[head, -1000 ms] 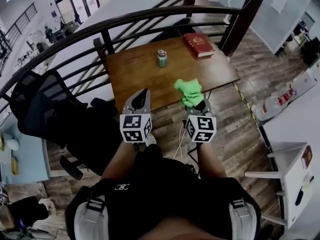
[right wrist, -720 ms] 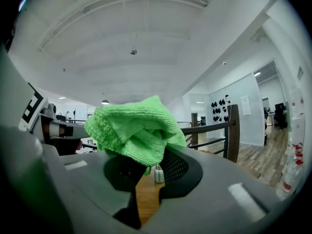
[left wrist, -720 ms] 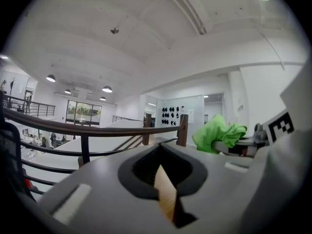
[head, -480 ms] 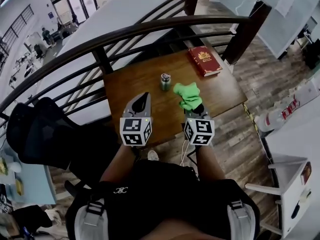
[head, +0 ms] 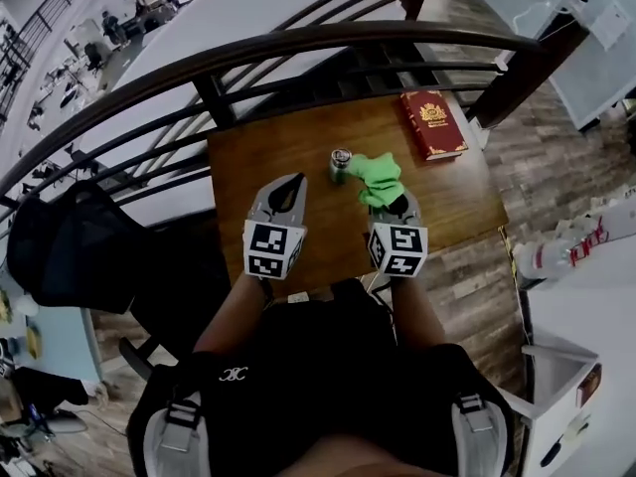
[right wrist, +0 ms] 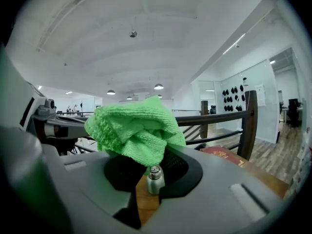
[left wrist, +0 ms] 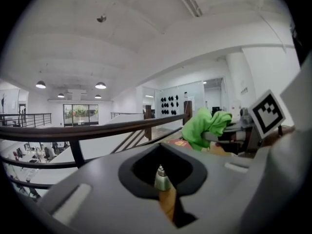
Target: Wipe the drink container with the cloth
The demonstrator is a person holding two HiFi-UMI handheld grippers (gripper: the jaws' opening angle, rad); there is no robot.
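A small green metal drink container (head: 340, 164) with a silver lid stands upright near the middle of the wooden table (head: 268, 157). It shows through the jaw gap in the left gripper view (left wrist: 162, 178) and the right gripper view (right wrist: 155, 178). My right gripper (head: 391, 199) is shut on a bunched green cloth (head: 377, 178), which hangs just right of the container; I cannot tell if it touches. The cloth fills the right gripper view (right wrist: 134, 130). My left gripper (head: 286, 189) is shut and holds nothing, over the table, near-left of the container.
A red book (head: 433, 124) lies at the table's far right corner. A dark curved railing (head: 248, 53) runs behind the table. A black office chair (head: 70, 246) stands to the left, and a white table (head: 586, 316) to the right.
The view has moved closer over the table. Both grippers have advanced toward the container, and the cloth now hangs right beside it.
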